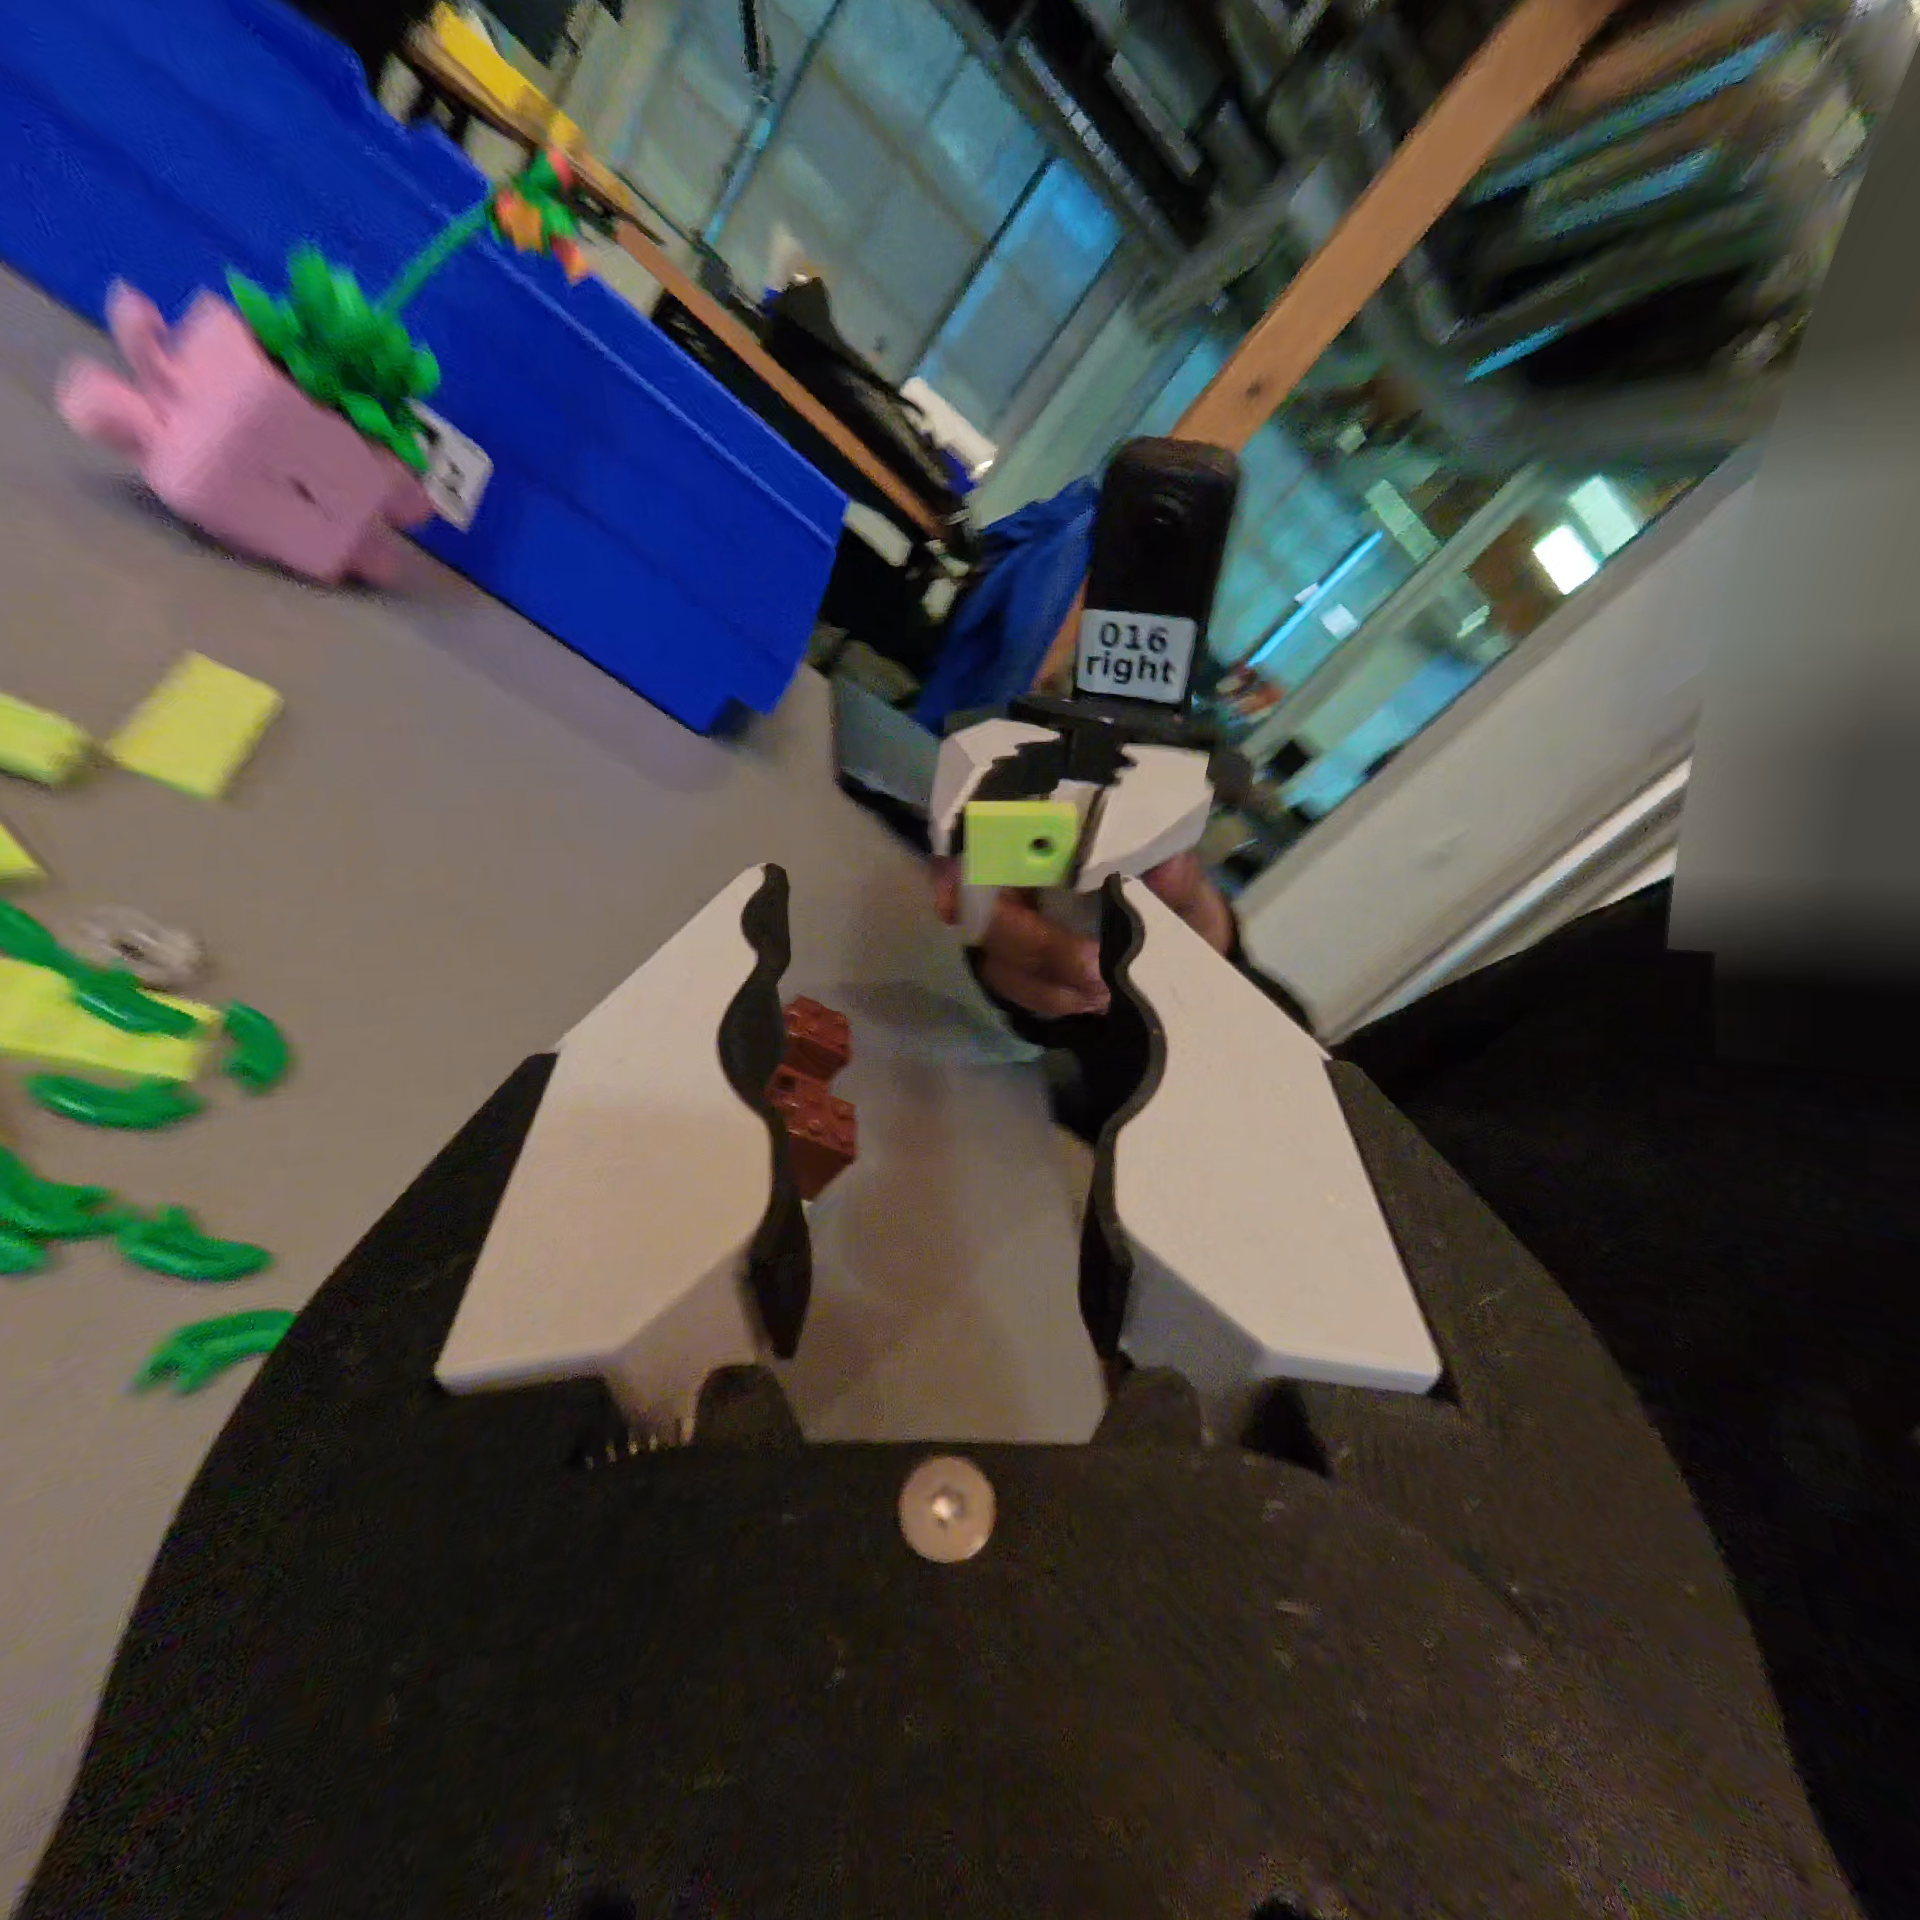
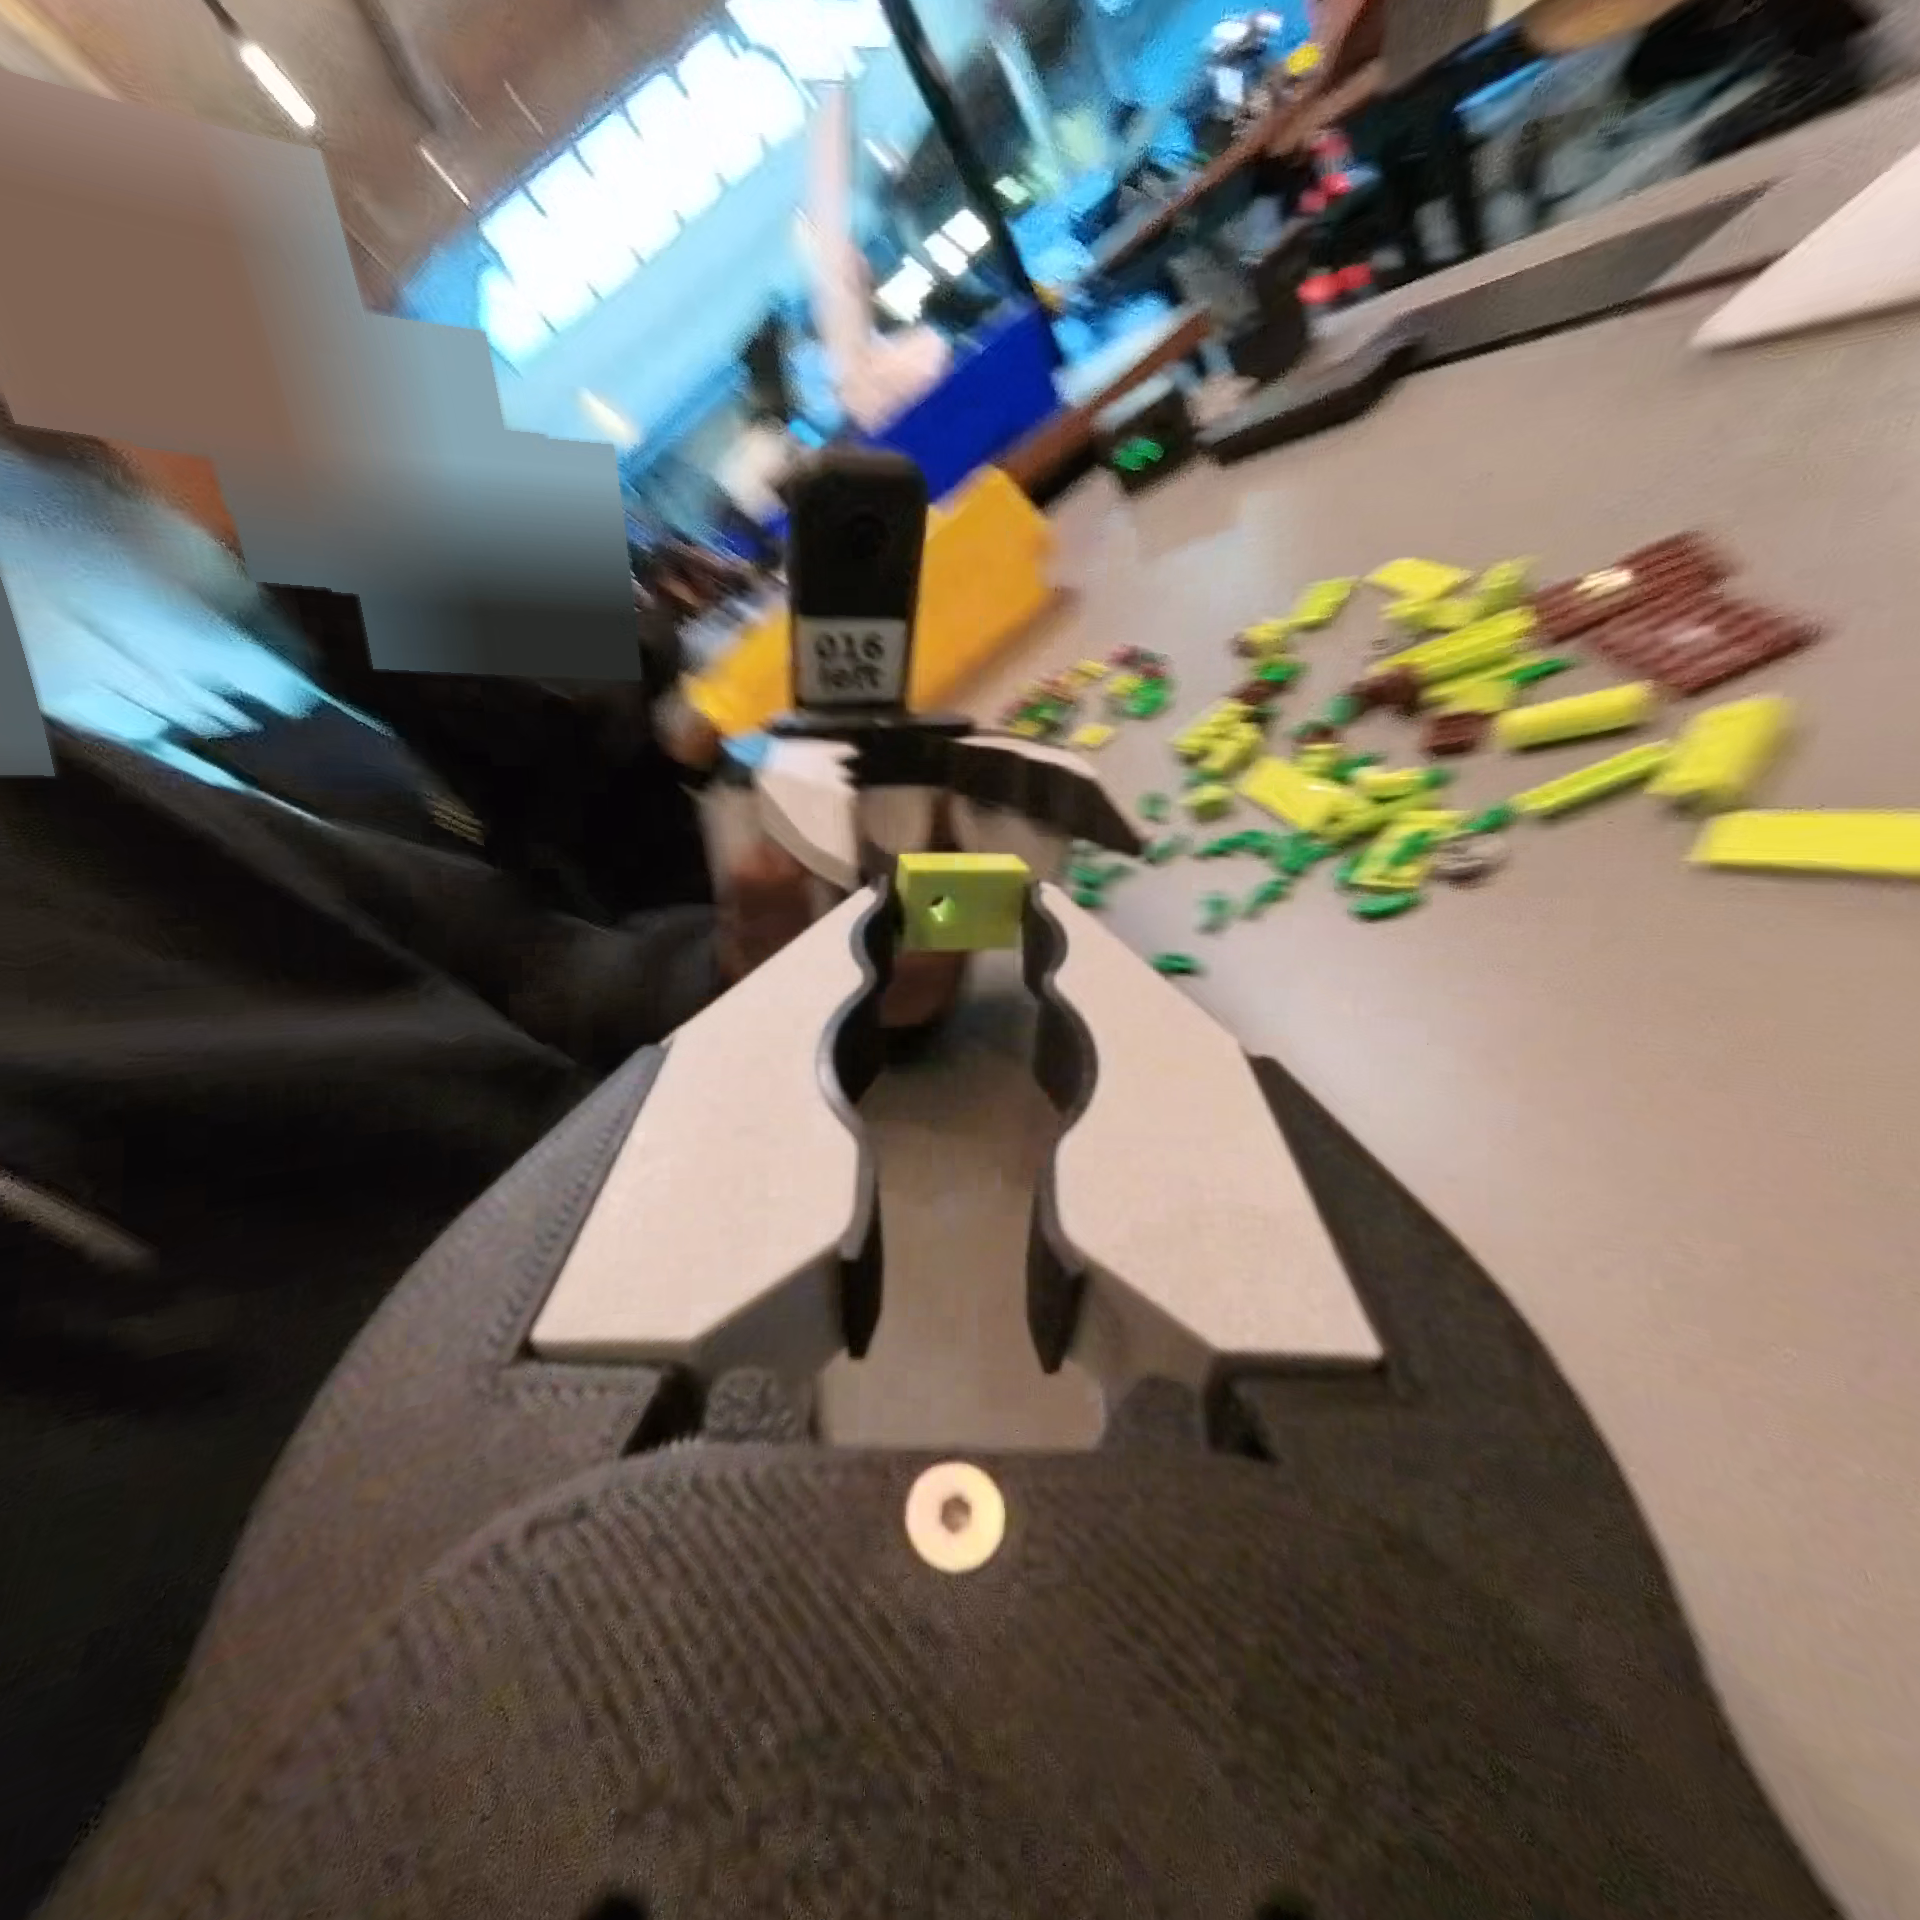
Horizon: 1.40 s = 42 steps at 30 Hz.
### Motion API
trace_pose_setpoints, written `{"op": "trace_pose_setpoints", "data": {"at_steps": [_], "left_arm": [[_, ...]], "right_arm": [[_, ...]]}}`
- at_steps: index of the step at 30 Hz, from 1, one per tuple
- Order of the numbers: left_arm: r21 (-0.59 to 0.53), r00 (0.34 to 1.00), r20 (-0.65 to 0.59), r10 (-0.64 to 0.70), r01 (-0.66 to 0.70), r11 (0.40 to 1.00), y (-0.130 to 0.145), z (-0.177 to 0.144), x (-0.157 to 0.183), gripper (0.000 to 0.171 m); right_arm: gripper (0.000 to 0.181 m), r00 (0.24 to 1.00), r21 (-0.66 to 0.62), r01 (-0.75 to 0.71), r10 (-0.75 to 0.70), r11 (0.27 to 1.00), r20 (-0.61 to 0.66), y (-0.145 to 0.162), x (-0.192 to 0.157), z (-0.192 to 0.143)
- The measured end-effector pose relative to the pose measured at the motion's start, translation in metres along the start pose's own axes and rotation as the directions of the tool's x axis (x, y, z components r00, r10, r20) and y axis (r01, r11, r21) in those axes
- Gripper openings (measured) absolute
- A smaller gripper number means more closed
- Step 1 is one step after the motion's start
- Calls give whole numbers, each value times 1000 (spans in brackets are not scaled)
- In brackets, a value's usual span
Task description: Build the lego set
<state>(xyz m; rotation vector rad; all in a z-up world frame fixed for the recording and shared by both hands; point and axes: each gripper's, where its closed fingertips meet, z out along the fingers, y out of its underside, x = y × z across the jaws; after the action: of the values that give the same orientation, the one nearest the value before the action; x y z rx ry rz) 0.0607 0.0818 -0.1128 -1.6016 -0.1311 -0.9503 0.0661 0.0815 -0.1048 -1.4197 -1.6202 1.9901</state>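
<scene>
lime-green brick (image 2: 956, 902), reddish-brown bricks (image 1: 816, 1091), pink model (image 1: 244, 442) topped with green leaves (image 1: 348, 348), blue bin (image 1: 582, 436), grey table (image 1: 468, 790), white-fingered black tool (image 1: 940, 1101).

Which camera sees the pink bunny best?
The left wrist view: the pink bunny stands on the table beside the blue bin, leaves on top. The right wrist view doesn't show it.
</scene>
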Motion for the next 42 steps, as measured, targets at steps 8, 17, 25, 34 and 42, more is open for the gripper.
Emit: {"op": "trace_pose_setpoints", "data": {"at_steps": [8, 17, 25, 34, 42], "left_arm": [[-206, 715, 179, 676, -644, 736, 6, 9, 25, 47], [-250, 651, 136, 746, -707, 662, 18, 13, 35, 17], [-278, 670, 243, 702, -645, 712, 9, 4, 8, 16], [-375, 633, 274, 724, -623, 687, 17, 4, -8, 16], [-416, 591, 269, 760, -641, 645, 22, 6, -11, 16]], "right_arm": [[22, 859, -94, -400, 408, 912, 309, 4, -32, 4], [22, 668, -169, -563, 566, 809, 484, 5, -42, 1], [42, 941, 38, -272, 258, 962, 219, -6, -4, -8], [49, 932, -80, 346, -352, 935, -80, 10, -2, 6], [16, 924, -67, 366, -372, 928, -94, 10, -4, 12]]}}
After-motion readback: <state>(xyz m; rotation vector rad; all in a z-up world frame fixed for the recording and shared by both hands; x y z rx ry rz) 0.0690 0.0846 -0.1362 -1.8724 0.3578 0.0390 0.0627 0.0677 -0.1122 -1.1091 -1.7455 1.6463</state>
